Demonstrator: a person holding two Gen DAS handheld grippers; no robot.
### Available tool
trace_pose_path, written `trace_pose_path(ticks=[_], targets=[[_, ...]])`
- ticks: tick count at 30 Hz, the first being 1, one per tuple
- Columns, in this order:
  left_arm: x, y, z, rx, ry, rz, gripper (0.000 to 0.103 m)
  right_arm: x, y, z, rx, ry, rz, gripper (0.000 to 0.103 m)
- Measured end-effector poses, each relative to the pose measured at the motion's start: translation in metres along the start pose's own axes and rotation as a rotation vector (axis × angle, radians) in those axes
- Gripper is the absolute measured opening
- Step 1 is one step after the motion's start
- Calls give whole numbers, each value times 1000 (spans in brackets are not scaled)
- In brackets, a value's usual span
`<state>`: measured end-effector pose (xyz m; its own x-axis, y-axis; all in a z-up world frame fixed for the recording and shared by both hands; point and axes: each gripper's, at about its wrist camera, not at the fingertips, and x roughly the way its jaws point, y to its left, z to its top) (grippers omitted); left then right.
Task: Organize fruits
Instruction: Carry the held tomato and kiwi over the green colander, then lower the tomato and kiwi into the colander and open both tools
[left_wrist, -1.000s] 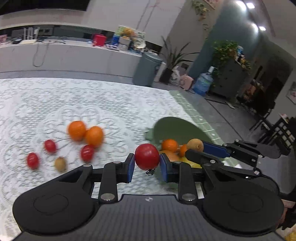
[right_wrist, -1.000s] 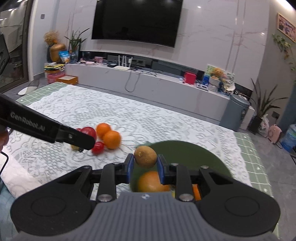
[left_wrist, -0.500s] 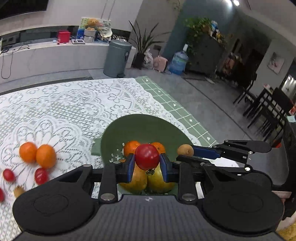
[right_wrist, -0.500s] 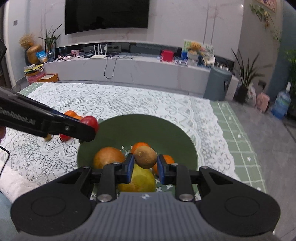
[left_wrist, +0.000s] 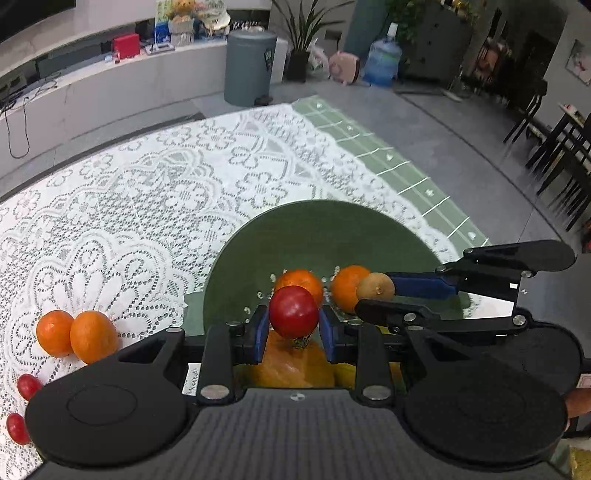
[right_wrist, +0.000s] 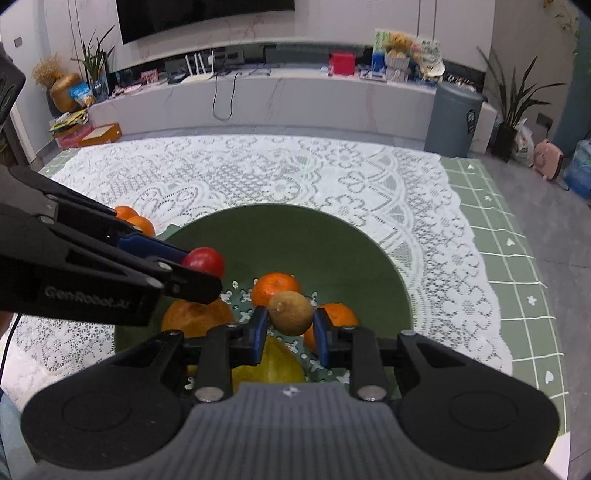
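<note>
My left gripper (left_wrist: 293, 325) is shut on a red tomato (left_wrist: 293, 311) and holds it above the near part of the green bowl (left_wrist: 314, 229). My right gripper (right_wrist: 290, 325) is shut on a brown kiwi (right_wrist: 290, 312) above the same bowl (right_wrist: 295, 229). The right gripper also shows in the left wrist view (left_wrist: 376, 295) with the kiwi (left_wrist: 375, 287). The tomato also shows in the right wrist view (right_wrist: 204, 260). In the bowl lie mandarins (right_wrist: 275, 287), a large orange (right_wrist: 195, 317) and a yellow fruit (right_wrist: 269, 363).
Two mandarins (left_wrist: 75, 334) and two small red tomatoes (left_wrist: 22, 406) lie on the white lace cloth (left_wrist: 147, 206) left of the bowl. The green table edge (right_wrist: 517, 258) runs along the right. A grey bin (right_wrist: 456, 114) stands on the floor beyond.
Both grippers have moved further over the bowl with their fruit and now hold it lower above the fruit in the bowl. The loose fruit has slid to the left edge of view.
</note>
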<state>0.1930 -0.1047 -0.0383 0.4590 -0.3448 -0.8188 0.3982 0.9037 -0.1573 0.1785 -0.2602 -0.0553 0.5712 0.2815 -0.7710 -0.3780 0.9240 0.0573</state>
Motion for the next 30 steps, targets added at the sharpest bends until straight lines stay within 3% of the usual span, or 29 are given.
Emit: trace_pose_path(ticks=[11, 26, 30], targets=[[21, 8, 5, 3, 66, 12, 33, 30, -4, 9, -10, 101, -8, 23], [29, 14, 5, -5, 80, 17, 33, 34, 3, 12, -43, 123, -28, 24], [27, 15, 5, -15, 77, 9, 37, 30, 6, 12, -52, 120, -35, 27]])
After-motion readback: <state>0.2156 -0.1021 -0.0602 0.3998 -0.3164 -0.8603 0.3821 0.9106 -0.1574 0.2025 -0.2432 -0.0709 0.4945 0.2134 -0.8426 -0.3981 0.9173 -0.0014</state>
